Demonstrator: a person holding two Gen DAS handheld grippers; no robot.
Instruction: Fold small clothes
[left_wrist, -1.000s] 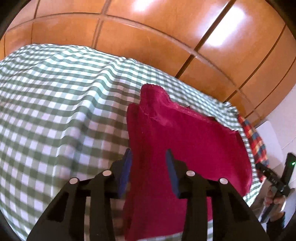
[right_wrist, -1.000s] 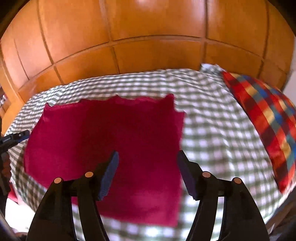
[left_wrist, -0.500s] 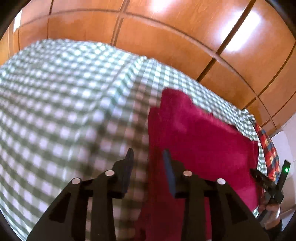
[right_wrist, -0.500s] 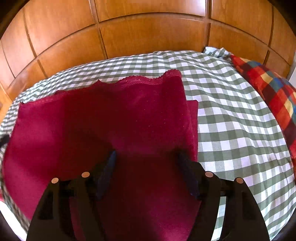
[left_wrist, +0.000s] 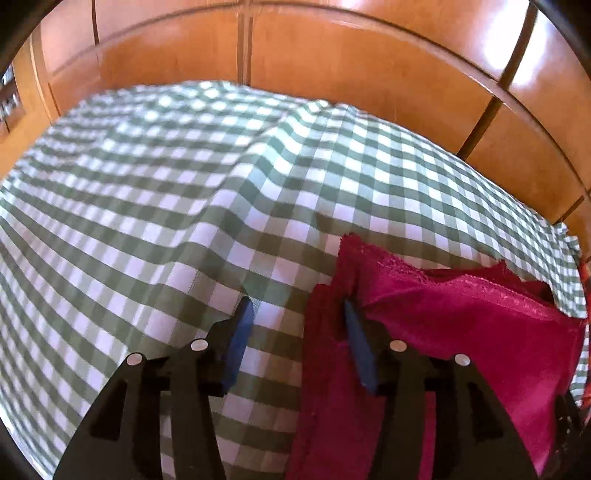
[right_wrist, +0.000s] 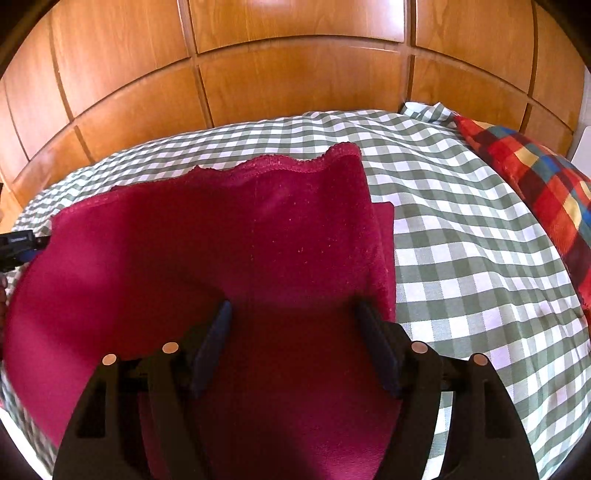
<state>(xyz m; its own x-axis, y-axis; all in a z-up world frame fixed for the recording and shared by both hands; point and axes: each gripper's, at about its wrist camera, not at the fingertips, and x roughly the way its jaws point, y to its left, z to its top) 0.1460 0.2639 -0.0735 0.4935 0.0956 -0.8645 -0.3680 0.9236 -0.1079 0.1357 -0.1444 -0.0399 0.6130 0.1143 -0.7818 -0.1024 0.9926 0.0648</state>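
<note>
red cloth half folded on a checked bed

a wooden panelled wall (right_wrist: 295, 85) backs a bed under a green checked sheet (left_wrist: 166, 206). a plaid pillow (right_wrist: 535, 184) lies right of the red cloth (right_wrist: 221, 251), well apart. the cloth's near edge is cut off below both views. the left gripper (left_wrist: 295, 317) gapes over the cloth's left edge; the right gripper (right_wrist: 295, 321) hangs wide apart above the cloth, holding nothing.

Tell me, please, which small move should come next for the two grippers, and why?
Probably close the left gripper on the red cloth edge: its jaws stand open astride that edge. The right gripper is open above the cloth, holding nothing.
</note>
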